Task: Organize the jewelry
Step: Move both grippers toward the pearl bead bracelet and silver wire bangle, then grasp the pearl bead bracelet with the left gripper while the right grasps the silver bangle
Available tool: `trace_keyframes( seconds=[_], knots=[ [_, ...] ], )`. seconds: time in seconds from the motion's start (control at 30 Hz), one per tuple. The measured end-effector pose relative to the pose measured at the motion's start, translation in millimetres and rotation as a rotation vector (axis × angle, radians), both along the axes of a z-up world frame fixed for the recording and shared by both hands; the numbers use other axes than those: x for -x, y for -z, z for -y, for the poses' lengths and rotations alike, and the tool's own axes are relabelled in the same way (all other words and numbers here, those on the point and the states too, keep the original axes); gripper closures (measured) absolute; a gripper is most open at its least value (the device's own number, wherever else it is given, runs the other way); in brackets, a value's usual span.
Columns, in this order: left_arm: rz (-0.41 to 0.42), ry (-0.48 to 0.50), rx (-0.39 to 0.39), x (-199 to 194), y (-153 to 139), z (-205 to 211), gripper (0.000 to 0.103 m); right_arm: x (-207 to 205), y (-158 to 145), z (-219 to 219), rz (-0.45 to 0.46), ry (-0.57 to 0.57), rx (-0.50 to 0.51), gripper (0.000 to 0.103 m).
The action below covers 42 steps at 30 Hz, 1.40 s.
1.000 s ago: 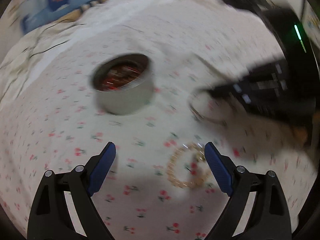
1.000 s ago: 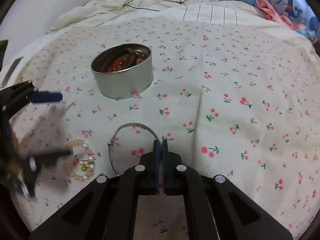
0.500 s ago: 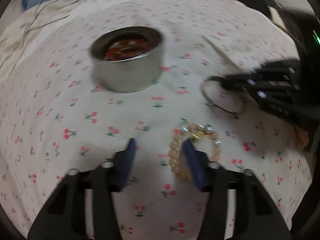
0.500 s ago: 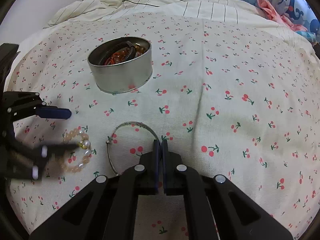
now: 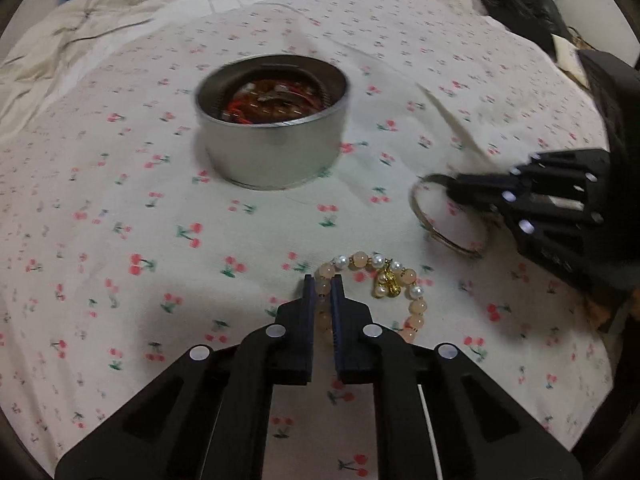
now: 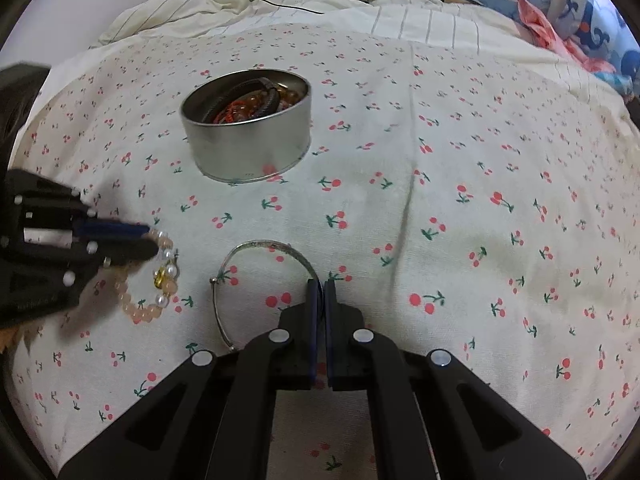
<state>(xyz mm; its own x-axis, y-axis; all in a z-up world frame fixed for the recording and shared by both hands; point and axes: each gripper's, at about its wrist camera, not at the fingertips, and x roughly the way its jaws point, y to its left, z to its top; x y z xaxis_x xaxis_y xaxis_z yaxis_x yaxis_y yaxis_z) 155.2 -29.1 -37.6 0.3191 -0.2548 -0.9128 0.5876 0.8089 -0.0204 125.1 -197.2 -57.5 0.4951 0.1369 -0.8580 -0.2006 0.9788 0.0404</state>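
Cherry-print bedsheet (image 6: 440, 200) under round tin (image 6: 246, 136), rumpled striped bedding (image 6: 420, 20) behind.

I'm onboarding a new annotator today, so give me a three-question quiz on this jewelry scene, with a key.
1. True or false: the left gripper has its jaws closed on the beaded bracelet.
2. Which item is the right gripper gripping? A) the silver bangle B) the round tin C) the cherry-print sheet
3. Fill in: the tin sits on the sheet with its top ____, and jewelry already lies inside it.

Key: 1 true; 2 A; 3 open
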Motion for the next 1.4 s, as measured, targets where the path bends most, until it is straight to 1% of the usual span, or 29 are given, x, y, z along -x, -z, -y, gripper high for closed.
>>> trace_keyframes(
  seconds=[0.03,0.1,0.13,0.3,0.47,0.73,0.87,0.97,1.23,1.33,1.4],
  knots=[
    [0.029,-0.030,-0.023,-2,-1,-2,0.096,1,-1,-2,0.006,-0.010,-0.002,0.099],
    [0.030,-0.055,-0.023,-6,-2,-7,0.096,2,-3,-3,0.012,-0.021,-0.015,0.099],
    [0.026,-0.053,-0.024,-6,-2,-8,0.096,2,-2,-4,0.012,-0.025,-0.016,0.099],
    [0.057,-0.033,-0.081,-2,3,2,0.095,0,0,-2,-0.004,-0.023,-0.026,0.099],
    [0.058,-0.040,-0.080,-2,3,2,0.095,2,3,-6,0.001,-0.035,0.003,0.099],
    [0.092,-0.019,-0.108,3,2,9,0.096,5,1,-9,0.026,-0.033,0.021,0.099],
    [0.103,-0.012,-0.094,7,-3,11,0.096,4,-1,-8,0.033,-0.027,-0.003,0.099],
    [0.121,-0.007,-0.103,8,-5,13,0.096,5,-3,-7,0.038,-0.024,-0.014,0.099],
    [0.181,-0.031,-0.084,6,-22,9,0.096,5,-11,-6,0.062,-0.025,-0.081,0.099],
    [0.185,-0.037,-0.088,5,-22,9,0.096,6,-14,-6,0.073,-0.024,-0.097,0.099],
    [0.172,-0.040,-0.102,3,-18,9,0.096,5,-13,-7,0.053,-0.039,-0.101,0.099]
  ],
)
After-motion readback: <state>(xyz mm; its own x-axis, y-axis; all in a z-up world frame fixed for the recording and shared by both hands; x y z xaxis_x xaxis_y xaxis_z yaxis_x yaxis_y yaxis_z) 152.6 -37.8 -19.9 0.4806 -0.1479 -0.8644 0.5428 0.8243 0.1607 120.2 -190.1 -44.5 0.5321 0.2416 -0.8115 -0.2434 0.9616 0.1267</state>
